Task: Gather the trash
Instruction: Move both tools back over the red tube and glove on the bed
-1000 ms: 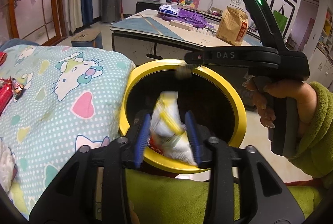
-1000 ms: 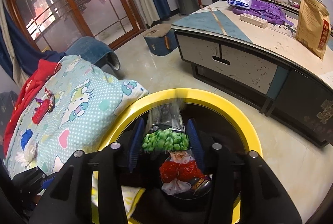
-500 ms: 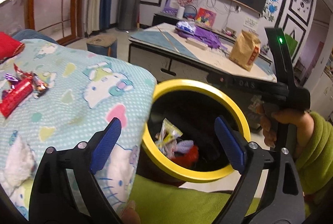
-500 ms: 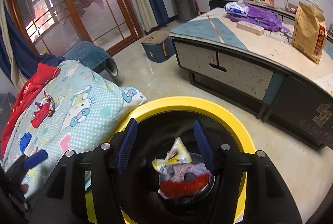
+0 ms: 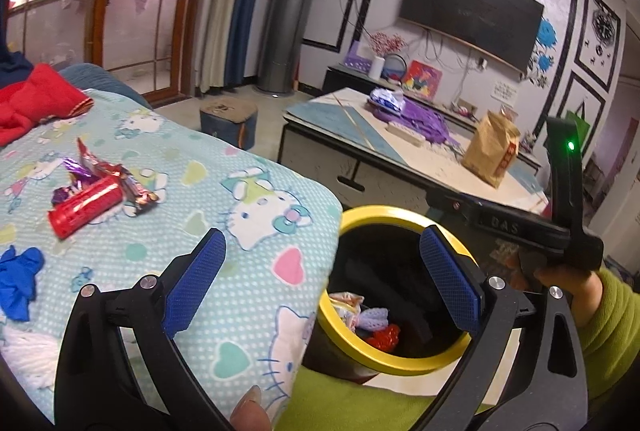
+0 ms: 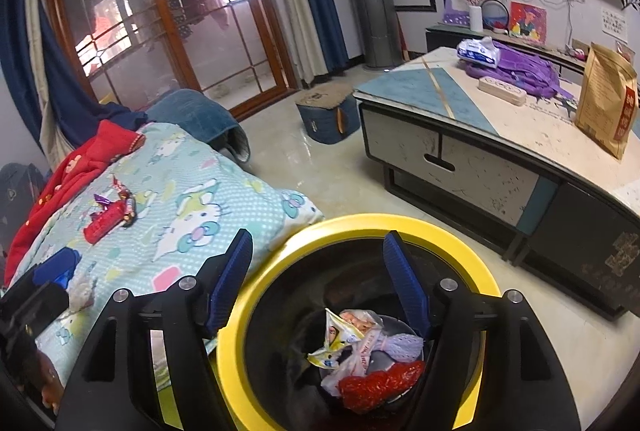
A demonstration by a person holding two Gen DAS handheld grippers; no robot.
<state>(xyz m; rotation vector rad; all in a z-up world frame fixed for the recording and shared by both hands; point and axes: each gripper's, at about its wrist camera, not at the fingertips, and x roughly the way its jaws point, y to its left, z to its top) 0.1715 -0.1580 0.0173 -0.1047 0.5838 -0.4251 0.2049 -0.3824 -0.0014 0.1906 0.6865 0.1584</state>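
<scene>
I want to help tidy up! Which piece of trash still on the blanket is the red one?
The red tube-shaped package, lying on its side on the blanket. The foil wrappers beside it are purple and brown, and the glove is blue.

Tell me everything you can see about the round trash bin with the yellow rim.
The round trash bin with the yellow rim stands upright and open-topped on the pale floor, pressed against the edge of the cartoon-cat quilt. Its rim looks like glossy plastic; the inside is dark. At the bottom lie crumpled wrappers, a pale lilac mesh piece and a red netted bag. Both grippers hang over or beside its mouth with nothing between their fingers.
</scene>
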